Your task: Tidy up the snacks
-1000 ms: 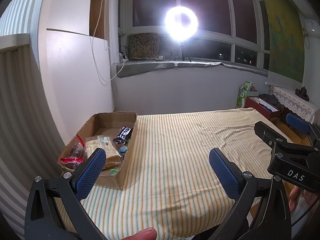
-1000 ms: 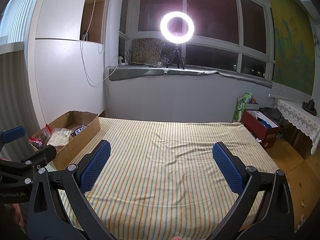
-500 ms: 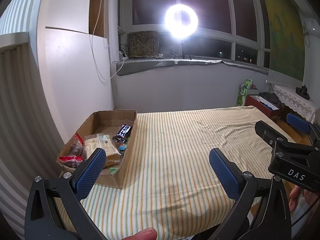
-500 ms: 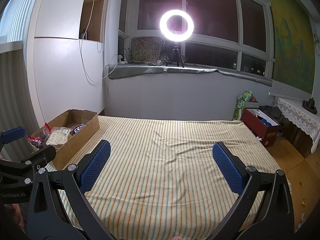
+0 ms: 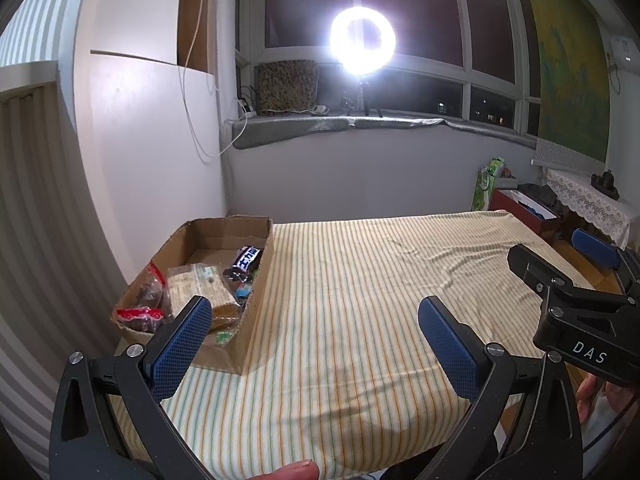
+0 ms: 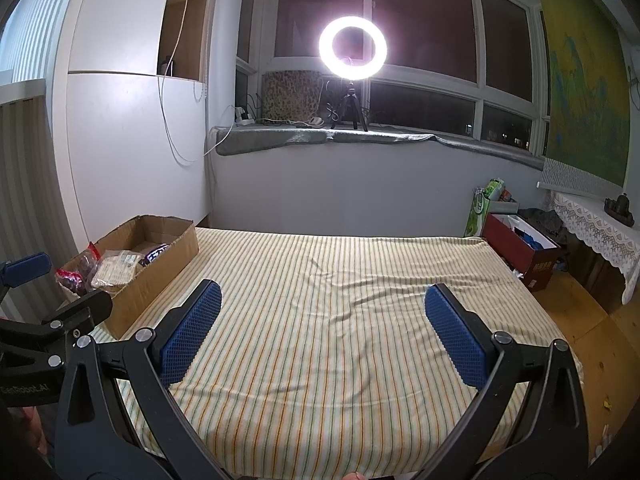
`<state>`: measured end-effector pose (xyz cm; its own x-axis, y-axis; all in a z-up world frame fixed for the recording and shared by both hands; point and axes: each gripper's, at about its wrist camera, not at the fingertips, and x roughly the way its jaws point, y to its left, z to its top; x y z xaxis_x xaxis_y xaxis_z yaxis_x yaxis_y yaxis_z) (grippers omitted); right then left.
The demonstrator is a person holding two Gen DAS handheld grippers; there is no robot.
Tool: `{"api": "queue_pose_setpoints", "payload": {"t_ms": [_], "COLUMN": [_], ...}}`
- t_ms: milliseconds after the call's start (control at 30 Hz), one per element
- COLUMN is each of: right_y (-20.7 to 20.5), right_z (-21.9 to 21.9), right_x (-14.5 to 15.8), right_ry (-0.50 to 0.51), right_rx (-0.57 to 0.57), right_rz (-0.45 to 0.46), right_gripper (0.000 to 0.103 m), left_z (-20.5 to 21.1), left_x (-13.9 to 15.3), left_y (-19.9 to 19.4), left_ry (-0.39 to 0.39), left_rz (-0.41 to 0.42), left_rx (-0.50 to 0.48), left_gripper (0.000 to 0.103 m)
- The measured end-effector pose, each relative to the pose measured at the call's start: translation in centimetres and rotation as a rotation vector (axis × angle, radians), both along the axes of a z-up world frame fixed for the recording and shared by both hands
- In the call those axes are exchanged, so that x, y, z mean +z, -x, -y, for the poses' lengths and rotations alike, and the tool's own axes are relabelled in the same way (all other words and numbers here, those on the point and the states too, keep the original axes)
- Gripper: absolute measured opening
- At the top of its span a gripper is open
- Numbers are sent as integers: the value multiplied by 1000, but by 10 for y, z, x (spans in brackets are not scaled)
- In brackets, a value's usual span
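Striped cloth (image 5: 360, 300) covers table, ring light (image 5: 363, 40) at window. L wrist: left gripper (image 5: 316, 344) spread wide, empty; cardboard box (image 5: 256, 304) w/ snacks (image 5: 200, 288) just beyond its left finger. R wrist: right gripper (image 6: 320, 336) spread, empty; box far left.

We've got 2 black plastic grippers, left gripper (image 5: 314, 330) and right gripper (image 6: 322, 318), each with blue textured pads (image 5: 182, 346) and silver screws. The right one has "DAS" printed white on its side.

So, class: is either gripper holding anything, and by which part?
Nothing is held. The left gripper and right gripper are both open; the snacks lie in the box.
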<state>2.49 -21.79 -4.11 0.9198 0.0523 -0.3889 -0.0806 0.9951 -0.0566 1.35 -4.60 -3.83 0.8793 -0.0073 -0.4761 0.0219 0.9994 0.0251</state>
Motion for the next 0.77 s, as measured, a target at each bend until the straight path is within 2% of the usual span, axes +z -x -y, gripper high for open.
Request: {"api": "queue_pose_setpoints", "payload": {"t_ms": [500, 700, 767], "right_y": [0, 1, 1], "right_z": [-1, -1, 0], "right_x": [-9, -9, -11], "right_ry": [-4, -4, -4], "right_rx": [-3, -4, -3], "right_rz": [-12, -13, -15], "right_gripper": [103, 103, 103], "left_z": [8, 12, 11], "left_x": [-5, -4, -3], "left_y": [-2, 4, 4], "left_ry": [-16, -55, -45], "left_rz": [-21, 8, 5], "left_rx": [-3, 24, 25], "left_gripper": [102, 102, 102]}}
